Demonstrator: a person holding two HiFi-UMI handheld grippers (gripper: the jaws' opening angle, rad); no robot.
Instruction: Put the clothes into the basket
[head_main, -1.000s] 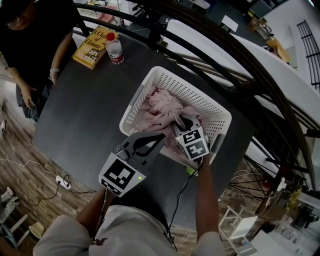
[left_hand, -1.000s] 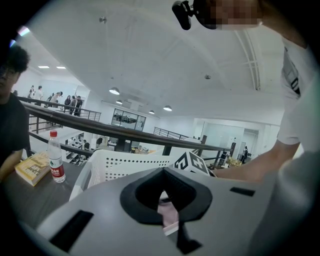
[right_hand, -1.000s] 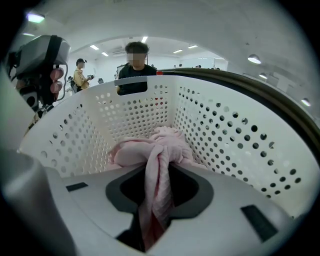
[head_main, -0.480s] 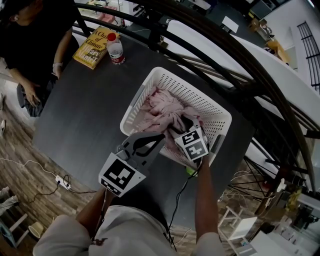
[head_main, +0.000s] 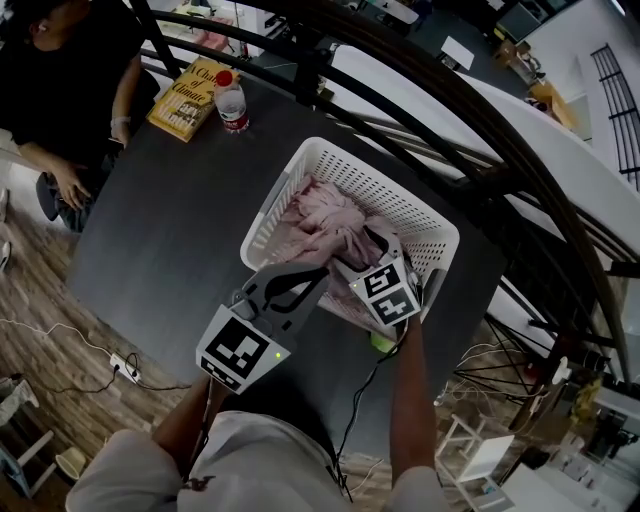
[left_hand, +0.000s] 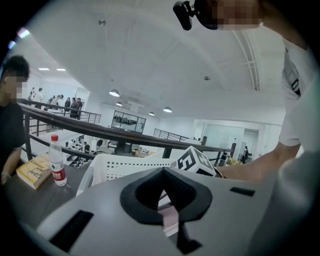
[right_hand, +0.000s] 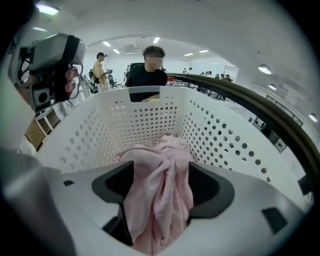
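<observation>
Dark table (head_main: 170, 220) bears the basket (right_hand: 145, 120). The right gripper (right_hand: 162, 196) has just been opening its jaws wide, with the pink clothes (right_hand: 160, 165) slack between them, so likely delivered. The left gripper (head_main: 322, 270) rests closed alongside.

The basket (head_main: 400, 195) is smooth white perforated plastic, the pink clothes (head_main: 325, 220) in it soft, fuzzy cloth, and the table (head_main: 170, 230) beneath has a dark matt top.

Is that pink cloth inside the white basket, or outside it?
Inside. The pink cloth lies bunched within the basket; the right gripper, jaws just opening, has a fold loosely between them.
</observation>
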